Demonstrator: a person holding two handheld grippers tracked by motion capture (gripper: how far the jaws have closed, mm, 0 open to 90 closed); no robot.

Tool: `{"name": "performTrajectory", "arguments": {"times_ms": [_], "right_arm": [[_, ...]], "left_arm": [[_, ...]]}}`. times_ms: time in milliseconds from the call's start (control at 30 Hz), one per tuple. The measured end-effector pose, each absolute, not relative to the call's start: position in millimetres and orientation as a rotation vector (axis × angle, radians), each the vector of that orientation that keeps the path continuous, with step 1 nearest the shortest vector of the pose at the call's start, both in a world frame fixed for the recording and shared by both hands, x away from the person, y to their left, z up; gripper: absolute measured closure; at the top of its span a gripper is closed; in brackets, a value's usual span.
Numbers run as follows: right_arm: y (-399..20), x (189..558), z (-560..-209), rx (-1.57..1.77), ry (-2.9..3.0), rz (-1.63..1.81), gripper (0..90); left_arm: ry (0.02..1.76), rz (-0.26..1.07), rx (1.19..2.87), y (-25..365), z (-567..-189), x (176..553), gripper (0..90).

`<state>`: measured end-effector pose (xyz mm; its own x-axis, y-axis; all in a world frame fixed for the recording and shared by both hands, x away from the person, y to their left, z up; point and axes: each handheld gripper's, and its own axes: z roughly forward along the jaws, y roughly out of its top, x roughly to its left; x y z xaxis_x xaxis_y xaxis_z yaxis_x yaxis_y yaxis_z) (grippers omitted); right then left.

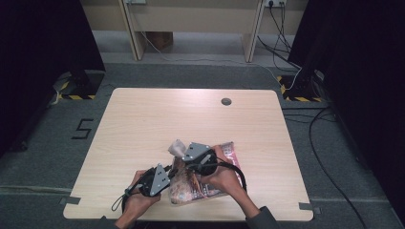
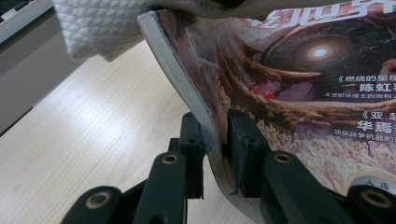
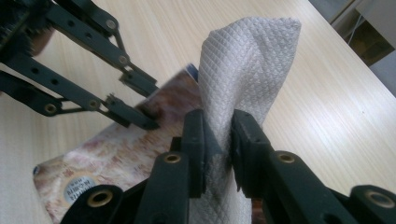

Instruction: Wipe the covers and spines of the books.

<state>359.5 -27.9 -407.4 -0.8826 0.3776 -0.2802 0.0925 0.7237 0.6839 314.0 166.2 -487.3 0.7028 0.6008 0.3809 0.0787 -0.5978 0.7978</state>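
A magazine [image 1: 210, 183] with a colourful illustrated cover lies near the table's front edge, its left side lifted. My left gripper [image 1: 172, 175] is shut on that lifted edge. In the left gripper view the jaws [image 2: 215, 149] pinch the stacked pages of the magazine [image 2: 299, 93], which stands tilted off the wood. My right gripper [image 1: 185, 155] is shut on a white quilted paper towel [image 1: 177, 147] just above the magazine. In the right gripper view the towel [image 3: 247, 60] rises from between the jaws [image 3: 217, 140], with the left gripper [image 3: 140, 109] on the magazine [image 3: 116, 149] behind it.
The light wooden table [image 1: 157, 114] has a round cable hole [image 1: 226, 101] at its far right. Grey carpet surrounds it, with a "5" marked on the floor [image 1: 82, 129] at left and cables [image 1: 320, 143] at right. A desk frame [image 1: 191, 28] stands beyond.
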Motion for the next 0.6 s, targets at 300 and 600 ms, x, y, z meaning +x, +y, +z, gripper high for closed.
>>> {"name": "performTrajectory", "arguments": {"times_ms": [300, 600], "right_arm": [[-19, 352, -405, 0.327, 2.528, 0.997, 76.6], [-17, 351, -404, 0.327, 2.522, 0.990, 76.9]], "left_arm": [[0.520, 0.828, 2.104, 166, -488, 314, 76.2], [0.518, 0.831, 2.104, 166, -487, 314, 76.1]]}}
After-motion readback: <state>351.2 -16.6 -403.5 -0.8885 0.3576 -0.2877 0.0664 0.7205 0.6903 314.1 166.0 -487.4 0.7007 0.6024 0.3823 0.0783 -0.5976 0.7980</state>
